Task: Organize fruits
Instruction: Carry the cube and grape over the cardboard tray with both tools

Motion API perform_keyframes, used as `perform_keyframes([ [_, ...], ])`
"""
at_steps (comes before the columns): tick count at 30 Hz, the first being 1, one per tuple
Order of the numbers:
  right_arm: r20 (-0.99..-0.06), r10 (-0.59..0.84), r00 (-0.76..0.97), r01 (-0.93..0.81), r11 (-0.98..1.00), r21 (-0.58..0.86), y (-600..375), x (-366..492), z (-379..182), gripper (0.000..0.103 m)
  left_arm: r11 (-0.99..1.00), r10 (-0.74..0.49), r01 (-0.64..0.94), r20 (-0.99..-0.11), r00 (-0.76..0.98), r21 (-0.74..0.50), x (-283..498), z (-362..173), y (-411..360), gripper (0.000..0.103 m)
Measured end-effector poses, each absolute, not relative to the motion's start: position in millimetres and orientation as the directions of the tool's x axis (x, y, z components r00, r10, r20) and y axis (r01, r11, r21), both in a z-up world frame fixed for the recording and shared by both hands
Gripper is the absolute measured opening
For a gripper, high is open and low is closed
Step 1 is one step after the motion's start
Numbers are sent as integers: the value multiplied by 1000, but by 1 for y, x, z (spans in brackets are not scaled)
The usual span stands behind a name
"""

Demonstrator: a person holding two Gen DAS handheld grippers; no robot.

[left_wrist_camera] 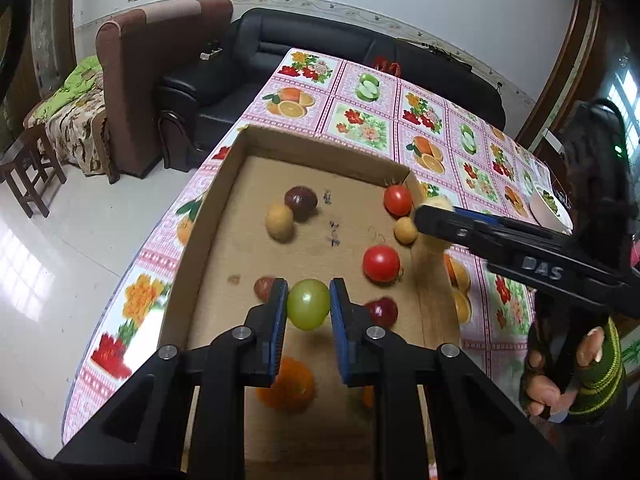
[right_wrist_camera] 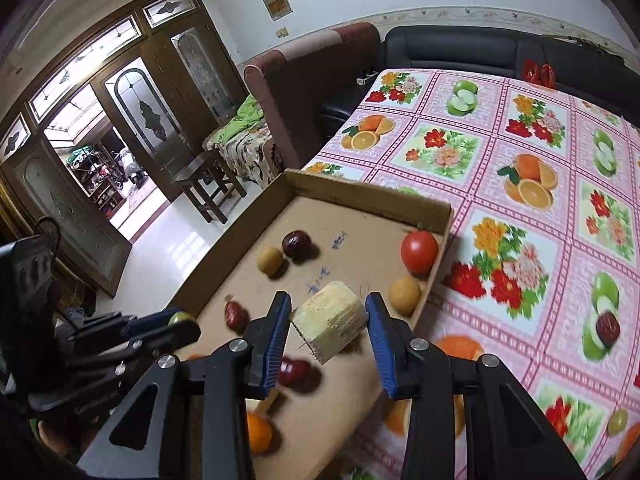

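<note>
Now | left gripper (left_wrist_camera: 308, 304) clamped on green fruit (left_wrist_camera: 308, 309) | right gripper (right_wrist_camera: 328, 322) pinching pale cut chunk (right_wrist_camera: 330, 322) | both above cardboard tray (left_wrist_camera: 320, 152)

Black sofa (left_wrist_camera: 320, 60), brown armchair (left_wrist_camera: 152, 80), wooden stool (left_wrist_camera: 28, 168)

In the cardboard tray (left_wrist_camera: 236, 168) on the table (left_wrist_camera: 360, 92), two tomatoes (left_wrist_camera: 381, 264) lie at three o'clock, an orange (left_wrist_camera: 290, 388) at six.
</note>
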State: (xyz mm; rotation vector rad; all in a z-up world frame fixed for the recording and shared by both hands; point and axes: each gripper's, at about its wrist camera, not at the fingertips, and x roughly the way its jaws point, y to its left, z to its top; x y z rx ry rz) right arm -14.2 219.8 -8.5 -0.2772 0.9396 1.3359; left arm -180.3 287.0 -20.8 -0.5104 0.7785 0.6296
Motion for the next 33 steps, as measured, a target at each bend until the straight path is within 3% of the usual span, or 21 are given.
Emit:
perform_keyframes([
  [13, -762, 646, -39, -912, 289, 292, 282, 8, -32, 39, 717, 292, -678, -815, 501, -160, -138, -44, 297, 19],
  [33, -809, 586, -41, -922, 290, 256, 299, 5, -60, 39, 722, 242, -676, -862, 446, -146, -125, -61, 296, 19],
])
